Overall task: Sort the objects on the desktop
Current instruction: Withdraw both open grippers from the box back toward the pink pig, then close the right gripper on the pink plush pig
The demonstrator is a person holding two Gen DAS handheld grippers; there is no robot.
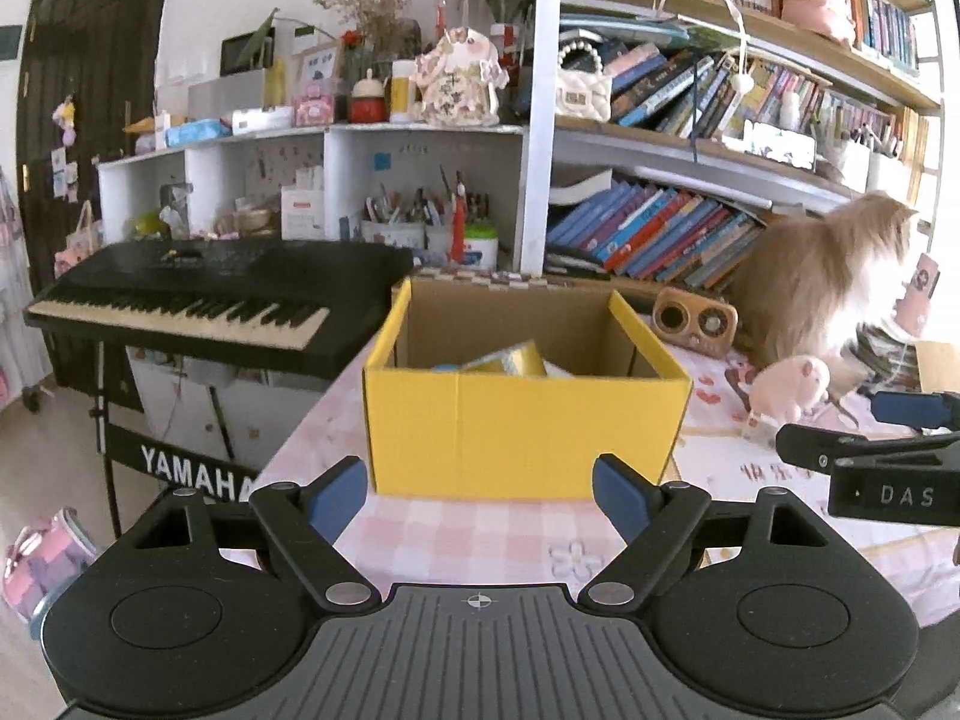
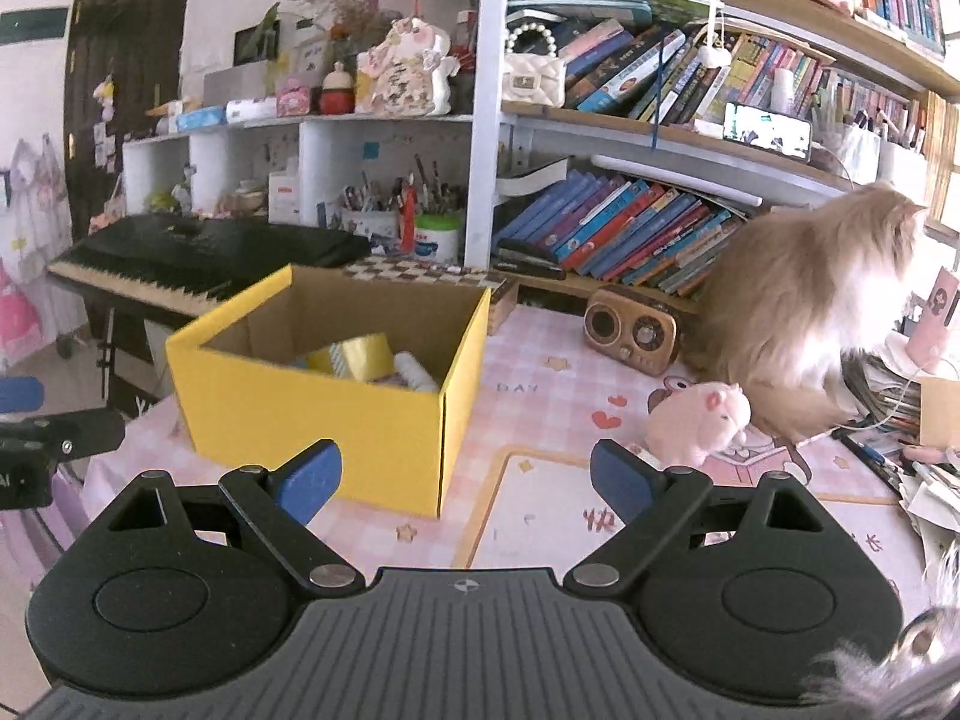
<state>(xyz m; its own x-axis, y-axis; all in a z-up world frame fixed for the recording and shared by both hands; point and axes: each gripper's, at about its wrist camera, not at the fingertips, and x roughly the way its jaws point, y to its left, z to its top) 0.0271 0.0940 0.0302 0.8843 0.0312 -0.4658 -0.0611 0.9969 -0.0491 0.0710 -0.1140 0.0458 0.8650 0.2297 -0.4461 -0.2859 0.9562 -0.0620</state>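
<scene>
1. Locate the yellow box (image 1: 522,426) on the pink checked tablecloth (image 1: 480,534). It stands open-topped, directly ahead of your left gripper (image 1: 480,489) and ahead-left of your right gripper (image 2: 467,474).
2. Check the box contents. A gold roll of tape (image 2: 360,354) and a white cylinder (image 2: 414,372) lie inside; the front wall hides whatever lies beneath them, so a full count is not possible.
3. Check the left gripper. Its two blue pads (image 1: 339,495) stand wide apart, hold nothing and touch nothing. The box front shows between them, farther off.
4. Check the right gripper. Its two blue pads (image 2: 621,483) also stand wide apart and empty, over bare tablecloth near the box's right corner.
5. Note that each camera catches only an edge of the other gripper, cut off by the frame.
6. Count the loose items on the table right of the box: one pink plush pig (image 2: 699,423), one small wooden radio (image 2: 633,330), and one long-haired cat (image 2: 810,300) sitting with its back to you.
7. Note the stack of papers (image 2: 882,384) at the far right edge; it is cut off and hard to make out.
8. Note one black keyboard (image 1: 198,300) on its stand left of the table, and bookshelves (image 1: 690,138) behind.
</scene>
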